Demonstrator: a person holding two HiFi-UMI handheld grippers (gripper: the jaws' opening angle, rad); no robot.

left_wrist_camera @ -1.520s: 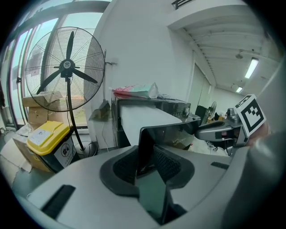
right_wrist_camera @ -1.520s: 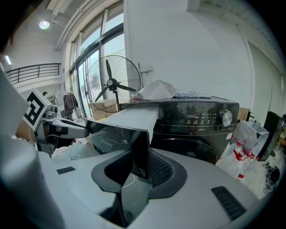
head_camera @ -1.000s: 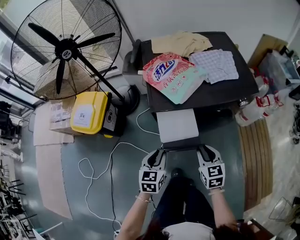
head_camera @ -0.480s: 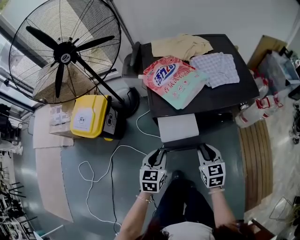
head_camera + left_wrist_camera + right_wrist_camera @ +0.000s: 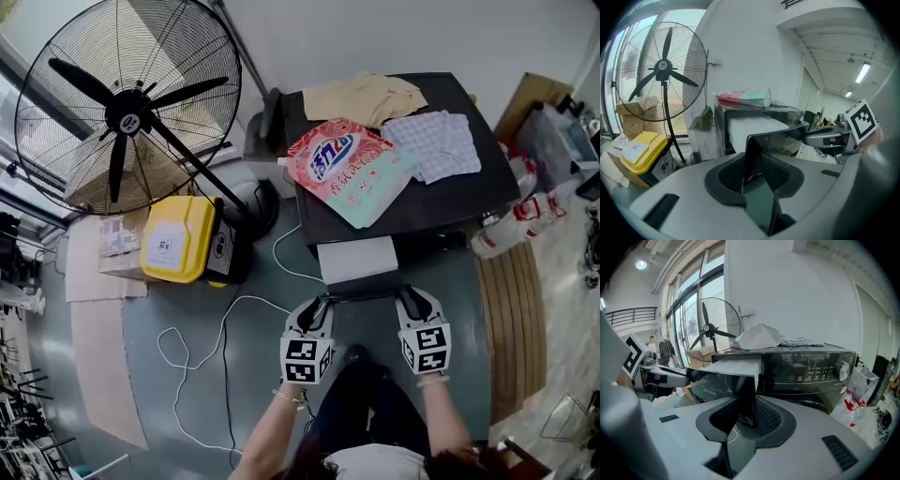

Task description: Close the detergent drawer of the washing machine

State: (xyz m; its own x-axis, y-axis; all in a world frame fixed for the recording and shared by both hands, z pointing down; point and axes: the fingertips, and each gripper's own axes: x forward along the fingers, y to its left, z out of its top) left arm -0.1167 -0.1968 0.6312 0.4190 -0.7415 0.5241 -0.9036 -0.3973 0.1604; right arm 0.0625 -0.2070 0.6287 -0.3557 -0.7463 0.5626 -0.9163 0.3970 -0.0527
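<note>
Sticking out of the black washing machine (image 5: 441, 202), the white, dark-fronted detergent drawer (image 5: 356, 259) is clenched at its ends by left gripper (image 5: 320, 302) and right gripper (image 5: 407, 298) fingers; push both evenly, straight in, lest it skew.

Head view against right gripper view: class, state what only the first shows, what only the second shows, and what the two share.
Only the head view shows the white cable trailing over the floor. Only the right gripper view shows the washing machine's front controls with the dial, and the right gripper's jaws clamped on the detergent drawer's dark front. Both show the fan, the drawer standing partly out, and the left gripper at the drawer's other end.
</note>
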